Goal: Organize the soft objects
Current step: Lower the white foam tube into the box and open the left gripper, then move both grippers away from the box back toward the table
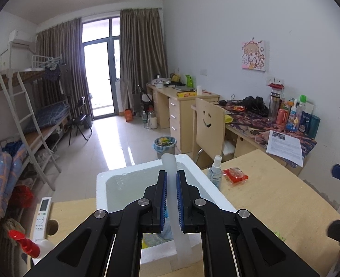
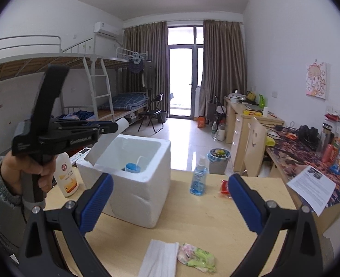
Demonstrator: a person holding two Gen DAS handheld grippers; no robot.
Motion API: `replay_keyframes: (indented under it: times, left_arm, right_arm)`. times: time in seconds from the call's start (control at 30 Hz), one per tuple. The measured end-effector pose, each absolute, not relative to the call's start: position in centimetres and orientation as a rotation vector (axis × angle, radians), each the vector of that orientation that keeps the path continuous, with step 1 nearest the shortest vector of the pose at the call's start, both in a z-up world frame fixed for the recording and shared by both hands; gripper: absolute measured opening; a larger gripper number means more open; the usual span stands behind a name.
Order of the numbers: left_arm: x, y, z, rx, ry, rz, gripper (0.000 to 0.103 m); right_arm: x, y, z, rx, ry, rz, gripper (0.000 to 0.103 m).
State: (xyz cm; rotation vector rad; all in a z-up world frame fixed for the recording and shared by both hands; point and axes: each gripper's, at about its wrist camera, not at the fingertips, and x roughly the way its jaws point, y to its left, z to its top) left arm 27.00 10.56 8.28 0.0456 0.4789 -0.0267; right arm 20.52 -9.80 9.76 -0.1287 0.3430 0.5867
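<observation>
My left gripper (image 1: 171, 176) is shut on a white foam strip (image 1: 170, 161) and holds it above the open white foam box (image 1: 100, 180). In the right wrist view the left gripper (image 2: 110, 127) hovers over the box (image 2: 135, 184), with the strip's end (image 2: 123, 124) sticking out past its tip. A blue soft item (image 2: 132, 167) lies inside the box. My right gripper (image 2: 170, 189) is open and empty above the wooden table. A folded white cloth (image 2: 159, 257) and a green-pink soft bundle (image 2: 196, 257) lie on the table in front of it.
A blue spray bottle (image 2: 198, 177) and a red packet (image 2: 224, 188) stand right of the box. A lotion bottle (image 2: 66, 175) and a remote (image 1: 41, 217) are on its left. A desk with a paper sheet (image 2: 313, 187) and a chair (image 1: 209, 127) are at the right.
</observation>
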Motion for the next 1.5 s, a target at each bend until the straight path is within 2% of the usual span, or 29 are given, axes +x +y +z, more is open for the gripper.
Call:
replay_keyframes:
  times: [0.63,0.73,0.8,0.83,0.87,0.93,1.27,1.5]
  left_arm:
    - [31.1,10.3,6.1,0.055,0.554,0.010,0.009]
    - [31.3,10.4,6.0,0.061,0.560,0.014,0.013]
    - [31.4,10.4,6.0,0.060,0.560,0.026,0.022]
    - [31.4,10.5,6.0,0.053,0.559,0.027,0.043]
    - [31.4,10.4,6.0,0.043,0.556,0.033,0.072]
    - [31.0,10.6,6.3,0.021,0.529,0.058,0.100]
    - [28.7,10.3,7.9,-0.013,0.494,0.043,0.102]
    - [25.8,9.1,9.1,0.057,0.460,0.030,0.102]
  right_arm:
    - [19.2,-11.7,7.7,-0.148,0.364,0.515,0.101]
    - [19.3,-12.1,7.4,-0.138,0.366,0.519,0.101]
    - [19.3,-12.2,7.5,-0.135,0.365,0.520,0.101]
    - [19.3,-12.2,7.5,-0.134,0.365,0.521,0.101]
    - [19.3,-12.2,7.5,-0.133,0.365,0.523,0.101]
    - [19.4,-12.3,7.4,-0.132,0.366,0.522,0.101]
    - [18.7,-12.7,7.8,-0.124,0.358,0.514,0.101]
    - [17.5,-13.0,8.5,-0.116,0.339,0.523,0.101]
